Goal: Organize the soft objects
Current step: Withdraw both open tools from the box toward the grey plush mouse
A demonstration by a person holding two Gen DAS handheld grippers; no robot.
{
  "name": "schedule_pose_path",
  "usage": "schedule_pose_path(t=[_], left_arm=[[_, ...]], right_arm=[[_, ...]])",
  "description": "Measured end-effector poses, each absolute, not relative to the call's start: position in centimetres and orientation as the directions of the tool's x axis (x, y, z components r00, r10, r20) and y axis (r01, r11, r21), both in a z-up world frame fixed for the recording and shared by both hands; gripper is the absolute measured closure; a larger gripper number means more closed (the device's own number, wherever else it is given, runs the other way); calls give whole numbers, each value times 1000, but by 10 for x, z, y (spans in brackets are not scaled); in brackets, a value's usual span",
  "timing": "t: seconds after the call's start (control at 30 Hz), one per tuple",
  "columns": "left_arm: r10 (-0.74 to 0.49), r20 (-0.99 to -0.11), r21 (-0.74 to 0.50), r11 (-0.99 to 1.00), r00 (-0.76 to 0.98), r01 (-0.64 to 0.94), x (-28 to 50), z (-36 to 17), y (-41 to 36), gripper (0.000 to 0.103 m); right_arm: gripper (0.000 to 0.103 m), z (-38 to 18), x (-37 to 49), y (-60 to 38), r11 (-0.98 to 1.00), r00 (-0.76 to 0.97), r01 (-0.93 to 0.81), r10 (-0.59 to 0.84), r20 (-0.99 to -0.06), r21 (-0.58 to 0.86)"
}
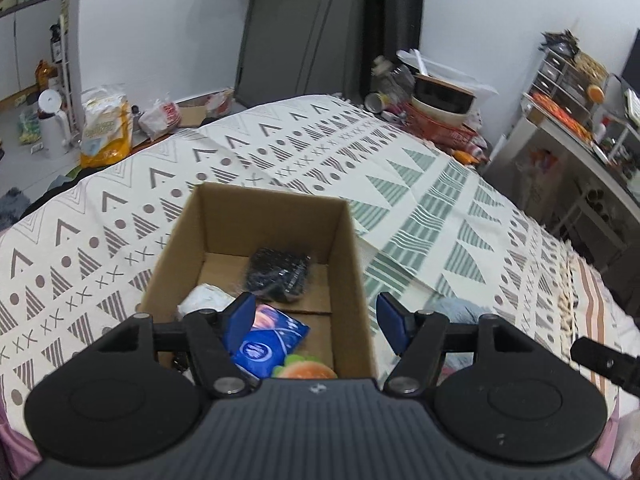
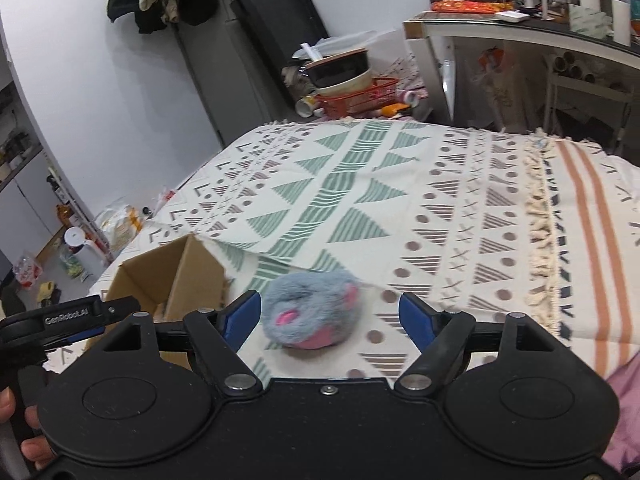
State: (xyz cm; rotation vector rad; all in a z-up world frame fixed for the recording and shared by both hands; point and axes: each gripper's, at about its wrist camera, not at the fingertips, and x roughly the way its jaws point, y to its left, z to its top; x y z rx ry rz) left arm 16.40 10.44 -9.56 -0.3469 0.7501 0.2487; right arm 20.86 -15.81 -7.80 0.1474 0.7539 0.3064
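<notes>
The grey plush mouse (image 2: 310, 314), with pink ears and belly, lies on the patterned bedspread (image 2: 400, 200), just beside the right wall of the cardboard box (image 2: 172, 280). The right gripper (image 2: 331, 318) hangs above it, jaws spread wide and empty, the toy lying between the two blue pads and closer to the left one. The left gripper (image 1: 316, 322), likewise released and holding nothing, hovers over the box (image 1: 256, 232), which already contains a black bundle (image 1: 278, 276), a white soft item (image 1: 204, 298), a blue packet (image 1: 264, 340) and a burger-shaped toy (image 1: 304, 368). Step in hand, by judgement: collecting the remaining plush. The next move calls for lowering the right gripper, centring the toy, and closing gently on the yielding fur.
</notes>
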Motion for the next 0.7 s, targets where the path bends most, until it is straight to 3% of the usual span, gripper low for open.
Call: schedule_pose_path(t=[0.47, 0.7], left_arm=[[62, -710, -189, 943, 701, -274, 168, -101, 62, 38], [43, -702, -184, 953, 711, -239, 175, -104, 39, 38]], right_arm=[[26, -111, 216, -187, 946, 681, -280, 314, -662, 161], [26, -139, 224, -197, 924, 644, -303, 379, -664, 233]])
